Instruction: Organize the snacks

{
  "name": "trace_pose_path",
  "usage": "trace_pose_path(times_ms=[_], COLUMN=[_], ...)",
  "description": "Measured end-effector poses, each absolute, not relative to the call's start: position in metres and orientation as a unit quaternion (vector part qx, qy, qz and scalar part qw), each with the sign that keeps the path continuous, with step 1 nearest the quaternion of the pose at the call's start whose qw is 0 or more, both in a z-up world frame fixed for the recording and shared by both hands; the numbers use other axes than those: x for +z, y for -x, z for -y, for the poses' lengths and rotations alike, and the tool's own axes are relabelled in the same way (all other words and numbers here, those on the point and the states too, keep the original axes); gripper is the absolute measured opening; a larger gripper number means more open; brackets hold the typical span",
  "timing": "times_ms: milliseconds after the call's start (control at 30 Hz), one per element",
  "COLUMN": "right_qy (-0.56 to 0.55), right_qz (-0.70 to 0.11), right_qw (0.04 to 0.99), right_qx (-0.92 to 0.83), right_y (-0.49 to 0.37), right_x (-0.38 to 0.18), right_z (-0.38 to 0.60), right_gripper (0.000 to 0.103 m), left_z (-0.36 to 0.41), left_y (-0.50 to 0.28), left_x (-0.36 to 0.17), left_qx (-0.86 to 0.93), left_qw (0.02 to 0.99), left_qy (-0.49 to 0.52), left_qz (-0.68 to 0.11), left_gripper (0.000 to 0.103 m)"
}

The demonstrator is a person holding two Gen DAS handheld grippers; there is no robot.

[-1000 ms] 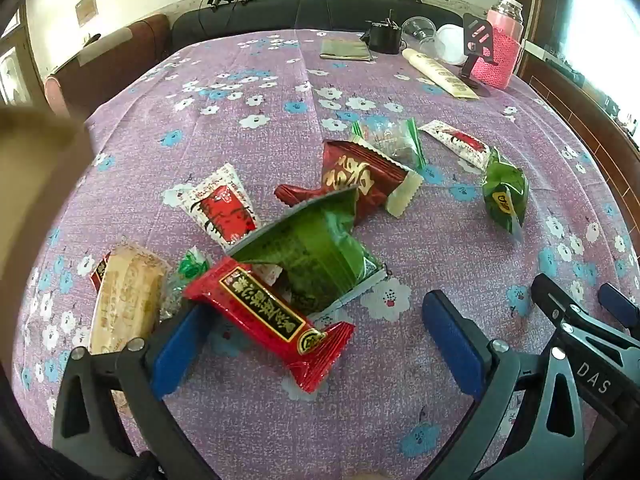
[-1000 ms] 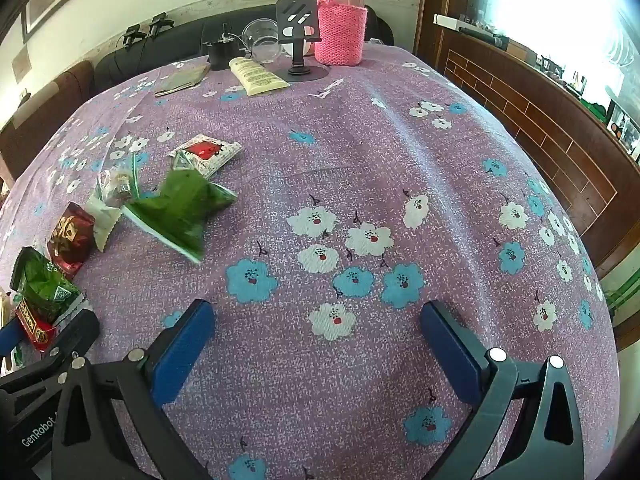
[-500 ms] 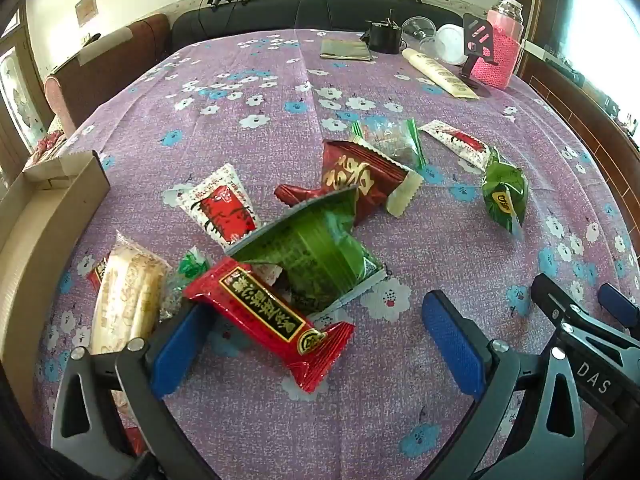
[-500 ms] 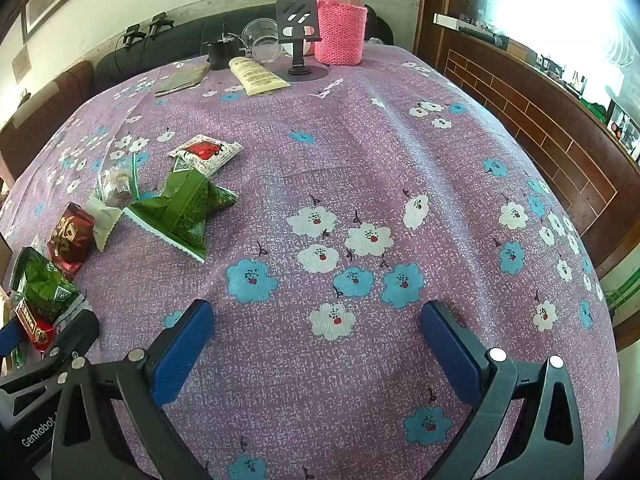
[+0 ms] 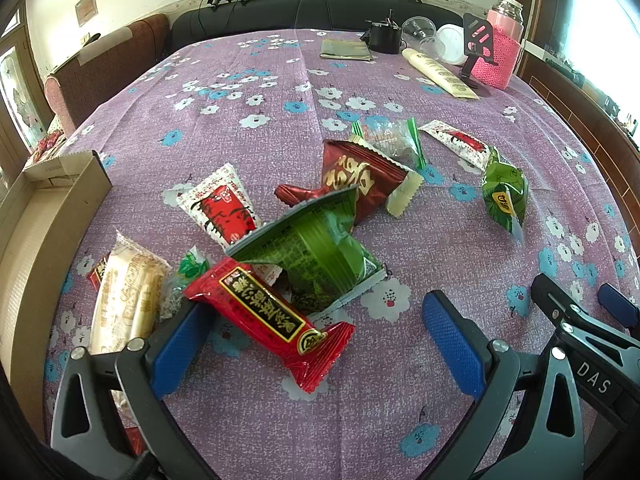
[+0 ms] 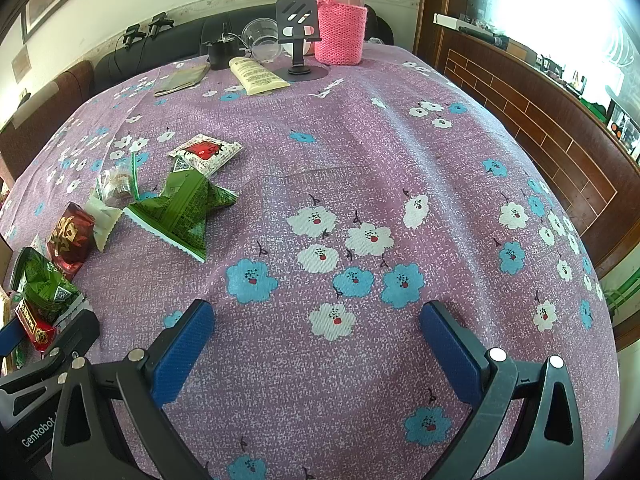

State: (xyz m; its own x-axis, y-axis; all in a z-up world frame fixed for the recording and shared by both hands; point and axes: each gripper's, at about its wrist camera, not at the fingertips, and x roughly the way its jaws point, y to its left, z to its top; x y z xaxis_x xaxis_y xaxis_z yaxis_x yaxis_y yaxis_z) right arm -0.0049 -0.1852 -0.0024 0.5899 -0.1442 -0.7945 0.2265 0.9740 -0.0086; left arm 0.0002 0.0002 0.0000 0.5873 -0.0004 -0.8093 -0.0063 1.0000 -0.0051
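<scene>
Several snack packets lie on the purple flowered tablecloth [image 5: 280, 80]. In the left wrist view my left gripper [image 5: 316, 344] is open, with a long red bar packet [image 5: 268, 316] lying between its fingers. Behind it are a large green packet [image 5: 320, 256], a dark red packet [image 5: 356, 180], a white-and-red sachet [image 5: 220, 208], a pale biscuit pack [image 5: 124, 300] and a small green packet [image 5: 504, 196]. A cardboard box [image 5: 36, 216] stands at the left. My right gripper [image 6: 316, 348] is open and empty over bare cloth, right of a green packet [image 6: 180, 208].
At the table's far end stand a pink knitted flask [image 6: 340, 28], a black phone stand [image 6: 298, 40], a cream tube [image 6: 256, 76], clear cups [image 6: 262, 38] and a flat olive pouch [image 6: 182, 80]. A sofa runs behind. A wooden wall panel [image 6: 540, 120] is on the right.
The cardboard box has come down at the left, from close before the camera to the table's left side. The small green packet shifted slightly. Both grippers stayed still and open.
</scene>
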Motion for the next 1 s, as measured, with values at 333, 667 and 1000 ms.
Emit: trace_pose_path(times_ms=[333, 667, 1000], right_qy=[-0.047, -0.047, -0.047], right_qz=[-0.441, -0.441, -0.441], right_qw=[0.89, 0.89, 0.89], right_qx=[-0.104, -0.104, -0.104], right_y=[0.005, 0.005, 0.005], right_x=[-0.002, -0.002, -0.002], right_z=[0.185, 0.185, 0.185], right_gripper=[0.103, 0.103, 0.103], left_z=[0.0, 0.006, 0.01], left_y=[0.0, 0.0, 0.005], left_x=[0.0, 0.005, 0.003], left_qx=[0.002, 0.003, 0.004], left_qw=[0.891, 0.892, 0.892], left_qy=[0.004, 0.005, 0.007], left_qz=[-0.454, -0.453, -0.453], left_gripper=[0.103, 0.103, 0.103])
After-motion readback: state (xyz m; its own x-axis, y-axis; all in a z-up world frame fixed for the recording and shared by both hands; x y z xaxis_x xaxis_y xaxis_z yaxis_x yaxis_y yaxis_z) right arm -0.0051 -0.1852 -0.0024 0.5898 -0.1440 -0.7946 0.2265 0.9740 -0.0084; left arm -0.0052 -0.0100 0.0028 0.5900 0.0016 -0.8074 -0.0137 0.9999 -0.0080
